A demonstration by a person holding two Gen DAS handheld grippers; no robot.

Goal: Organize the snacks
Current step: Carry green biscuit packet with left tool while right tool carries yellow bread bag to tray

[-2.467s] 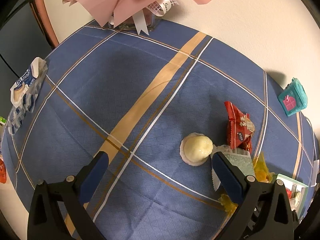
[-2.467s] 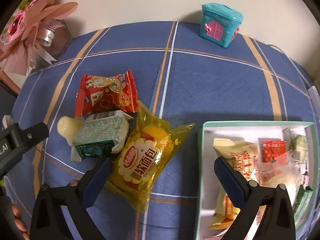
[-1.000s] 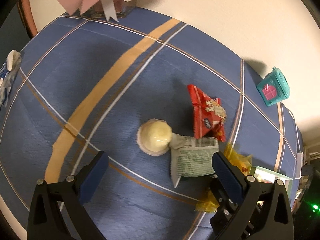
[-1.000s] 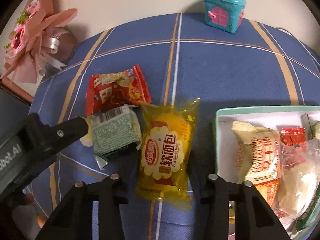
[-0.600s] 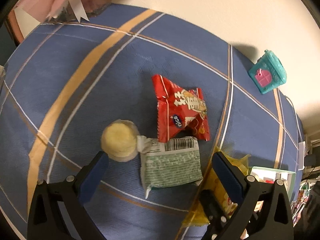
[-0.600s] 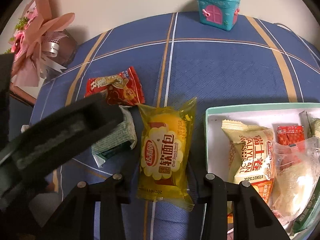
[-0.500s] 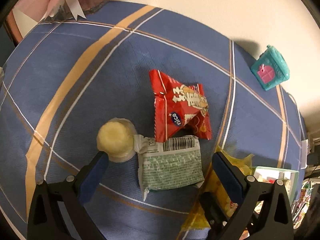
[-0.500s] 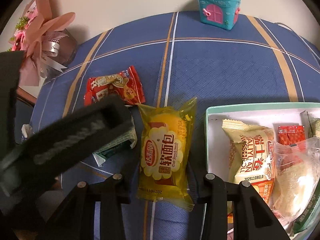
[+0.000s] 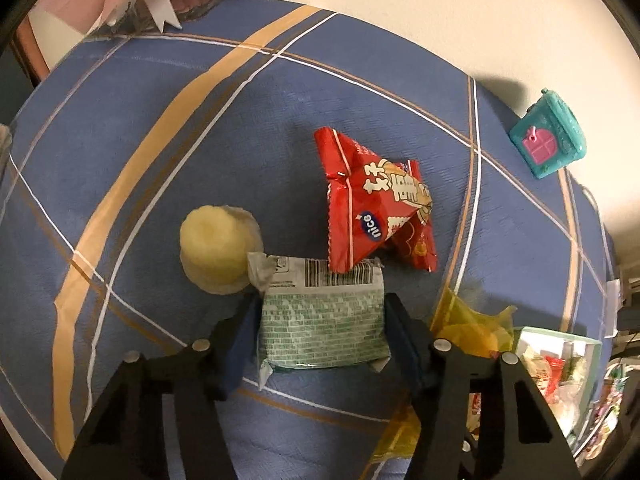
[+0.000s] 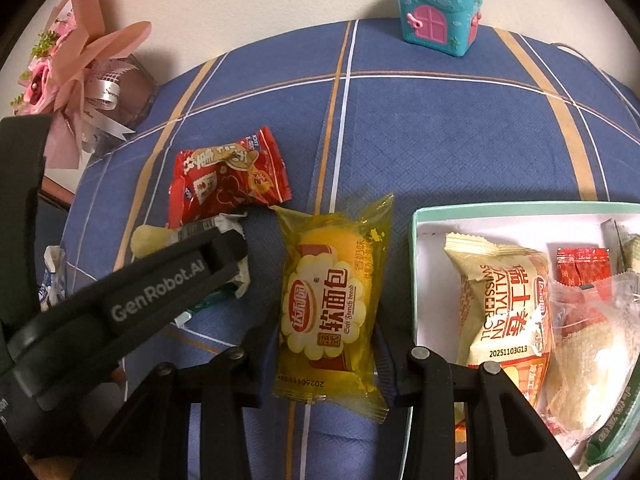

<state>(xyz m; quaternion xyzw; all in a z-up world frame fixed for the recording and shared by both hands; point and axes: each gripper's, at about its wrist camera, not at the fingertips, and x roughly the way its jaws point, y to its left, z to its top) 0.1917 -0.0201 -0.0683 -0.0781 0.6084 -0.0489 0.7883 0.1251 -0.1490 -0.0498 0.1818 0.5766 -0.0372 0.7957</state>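
My left gripper (image 9: 322, 330) is shut on a green-patterned snack pack (image 9: 320, 320) that lies on the blue tablecloth. A round pale cake (image 9: 218, 250) touches its left end and a red snack bag (image 9: 374, 208) overlaps its far edge. My right gripper (image 10: 326, 358) is shut on a yellow soft-bread packet (image 10: 330, 304). The snack box (image 10: 432, 216) with several wrapped snacks stands right of it. The left gripper's arm (image 10: 120, 304) hides most of the green pack in the right wrist view.
A teal toy house (image 10: 438, 12) stands at the table's far edge, also in the left wrist view (image 9: 550, 140). A pink bouquet (image 10: 76, 68) sits at the far left. The table's left edge drops off near the bouquet.
My left gripper moved right over the green pack and closed its fingers on it. My right gripper closed on the yellow bread packet about a second ago and has stayed there.
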